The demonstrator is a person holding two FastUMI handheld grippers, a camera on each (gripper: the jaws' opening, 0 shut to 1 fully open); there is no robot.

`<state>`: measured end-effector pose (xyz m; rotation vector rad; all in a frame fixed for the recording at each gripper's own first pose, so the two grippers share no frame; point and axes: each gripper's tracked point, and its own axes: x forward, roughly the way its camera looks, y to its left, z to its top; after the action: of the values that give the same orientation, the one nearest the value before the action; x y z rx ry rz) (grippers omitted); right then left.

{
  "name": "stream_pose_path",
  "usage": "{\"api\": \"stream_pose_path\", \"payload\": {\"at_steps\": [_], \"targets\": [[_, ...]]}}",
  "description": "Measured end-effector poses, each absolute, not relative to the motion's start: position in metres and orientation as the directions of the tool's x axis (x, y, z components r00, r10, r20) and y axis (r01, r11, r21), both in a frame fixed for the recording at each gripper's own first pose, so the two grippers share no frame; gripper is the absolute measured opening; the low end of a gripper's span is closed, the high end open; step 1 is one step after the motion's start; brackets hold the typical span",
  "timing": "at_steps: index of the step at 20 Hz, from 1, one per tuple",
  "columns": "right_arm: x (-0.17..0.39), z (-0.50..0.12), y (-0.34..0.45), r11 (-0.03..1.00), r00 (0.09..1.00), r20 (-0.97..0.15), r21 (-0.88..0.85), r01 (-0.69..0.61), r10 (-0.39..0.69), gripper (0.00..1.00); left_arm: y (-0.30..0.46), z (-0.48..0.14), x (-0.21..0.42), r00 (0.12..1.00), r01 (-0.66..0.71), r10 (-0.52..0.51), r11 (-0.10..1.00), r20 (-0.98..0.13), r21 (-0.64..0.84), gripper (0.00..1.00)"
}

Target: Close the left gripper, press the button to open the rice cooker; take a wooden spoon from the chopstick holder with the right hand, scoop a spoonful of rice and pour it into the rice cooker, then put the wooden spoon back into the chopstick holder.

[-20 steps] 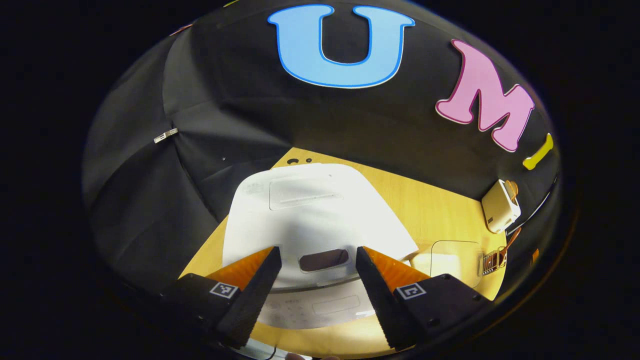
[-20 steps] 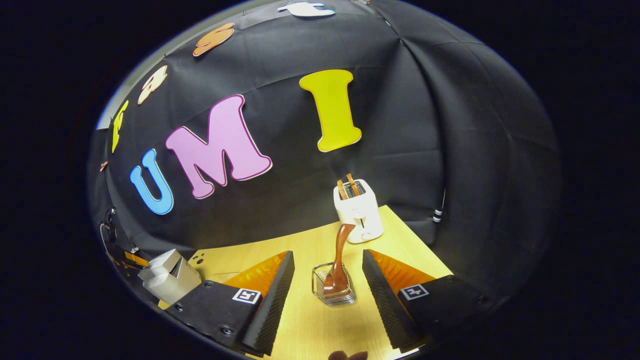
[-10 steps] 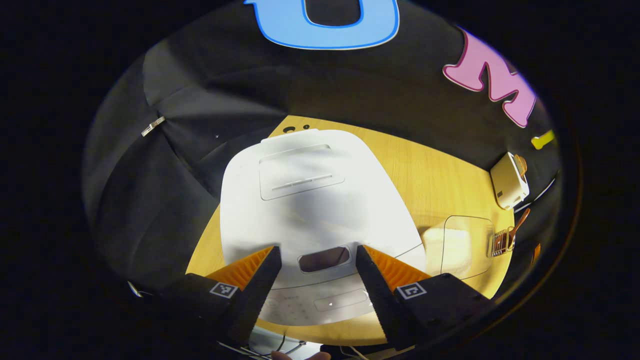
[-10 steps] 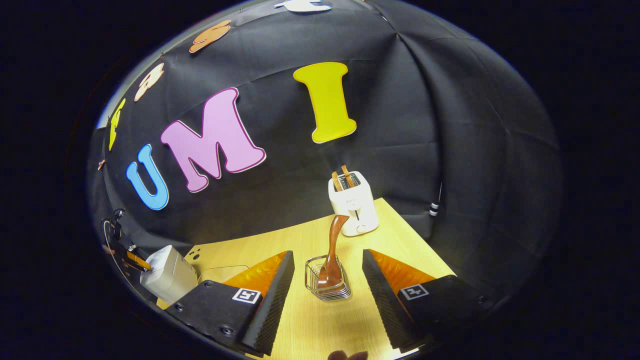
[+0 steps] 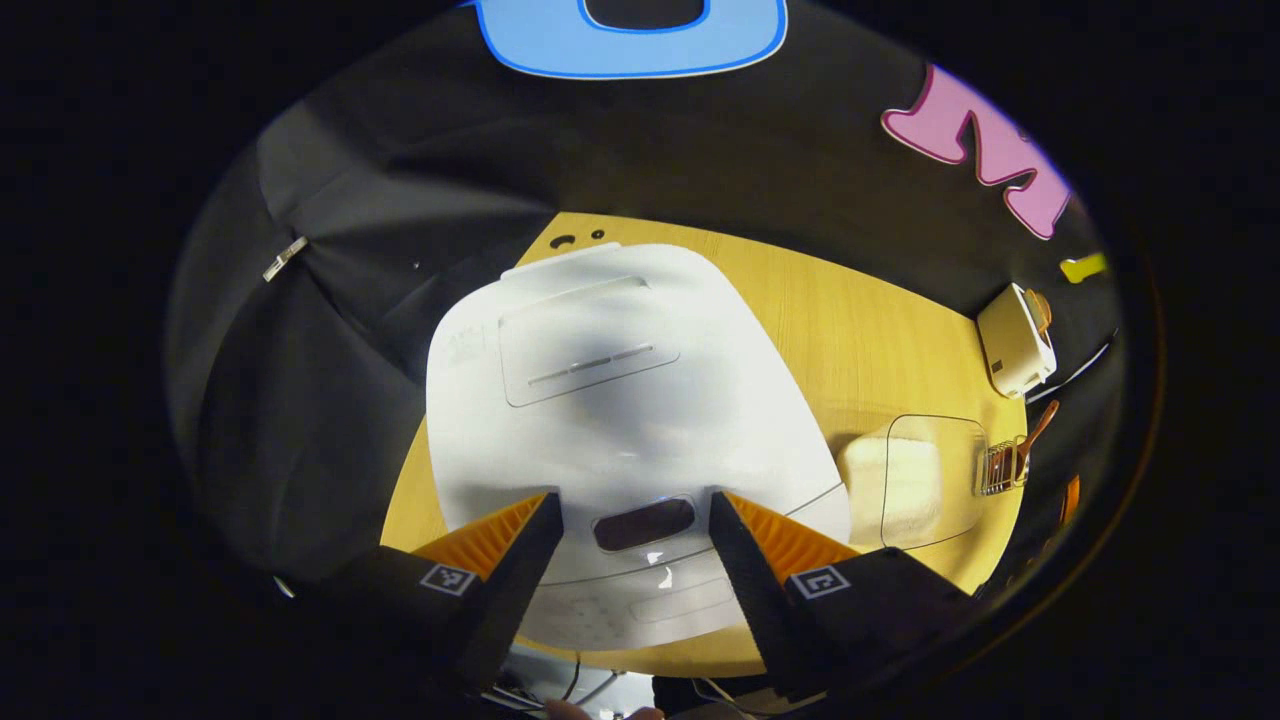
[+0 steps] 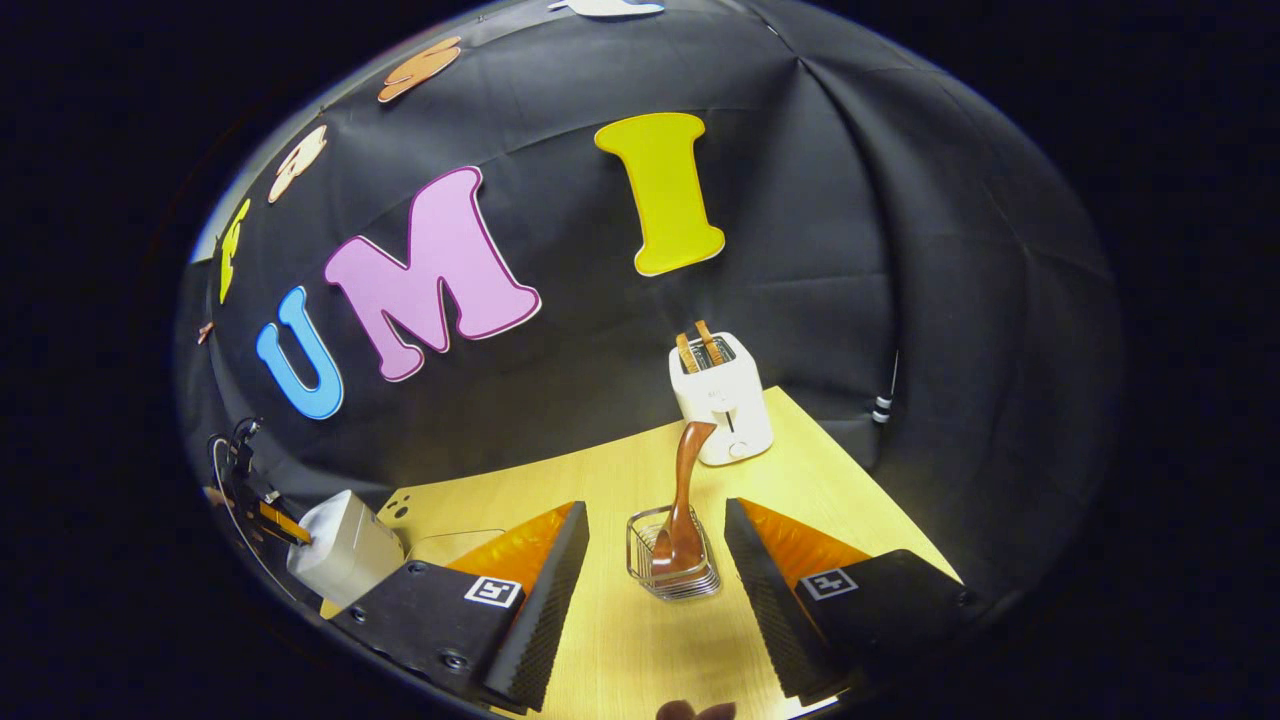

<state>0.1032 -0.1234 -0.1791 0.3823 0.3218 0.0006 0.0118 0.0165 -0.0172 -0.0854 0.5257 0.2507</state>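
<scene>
The rice cooker sits on the wooden table with its lid down, right below your left gripper. Its dark button lies between your two fingers, whose jaws stand wide apart and touch nothing. To the cooker's right you have a clear container of rice, then the wire chopstick holder with the wooden spoon in it, and a white toaster farther back.

In the right gripper view, your right gripper is also spread open, with nothing held. The chopstick holder stands on the table between the fingers and a little ahead of them, the wooden spoon standing in it bowl down and its handle leaning toward the toaster, which has two slices sticking up. The rice cooker shows at far left, with your left gripper just beside it.
</scene>
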Motion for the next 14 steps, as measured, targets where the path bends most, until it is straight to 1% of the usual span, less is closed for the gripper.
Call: {"api": "stream_pose_path", "payload": {"at_steps": [2,4,6,7,8,10,11,12,14], "targets": [[0.104,-0.176,-0.122,0.93,0.951,-0.302,0.363,0.054,0.063,0.85,0.014,-0.015,0.01,0.866,-0.251,0.209,0.967,-0.454,-0.033,0.99],[0.103,-0.173,-0.119,0.933,0.952,-0.3,0.357,0.047,0.067,0.85,0.01,-0.01,0.008,0.895,-0.236,0.184,0.968,-0.406,-0.081,1.0],[0.103,-0.17,-0.116,0.934,0.953,-0.295,0.354,0.041,0.071,0.85,0.002,-0.001,0.006,0.92,-0.219,0.153,0.964,-0.361,-0.149,0.97],[0.103,-0.168,-0.115,0.935,0.953,-0.293,0.353,0.037,0.072,0.85,0.002,0.005,0.004,0.93,-0.219,0.152,0.961,-0.335,-0.169,0.94],[0.102,-0.166,-0.114,0.936,0.954,-0.291,0.35,0.035,0.073,0.85,0.006,0.01,0.003,0.94,-0.22,0.159,0.959,-0.302,-0.178,0.96],[0.1,-0.161,-0.111,0.938,0.956,-0.282,0.346,0.026,0.077,0.85,0.008,0.035,-0.003,0.968,-0.202,0.166,0.961,-0.189,-0.189,0.96],[0.1,-0.156,-0.109,0.939,0.959,-0.271,0.343,0.018,0.081,0.85,0.005,0.049,-0.007,0.981,-0.176,0.155,0.964,-0.118,-0.201,0.96],[0.099,-0.147,-0.104,0.942,0.963,-0.253,0.336,0.001,0.089,0.85,-0.003,0.065,-0.015,0.99,-0.143,0.137,0.967,-0.041,-0.212,0.96],[0.098,-0.124,-0.091,0.949,0.973,-0.201,0.312,-0.044,0.111,0.85,-0.017,0.103,-0.036,0.982,-0.067,0.101,0.976,0.159,-0.207,0.96]]}}
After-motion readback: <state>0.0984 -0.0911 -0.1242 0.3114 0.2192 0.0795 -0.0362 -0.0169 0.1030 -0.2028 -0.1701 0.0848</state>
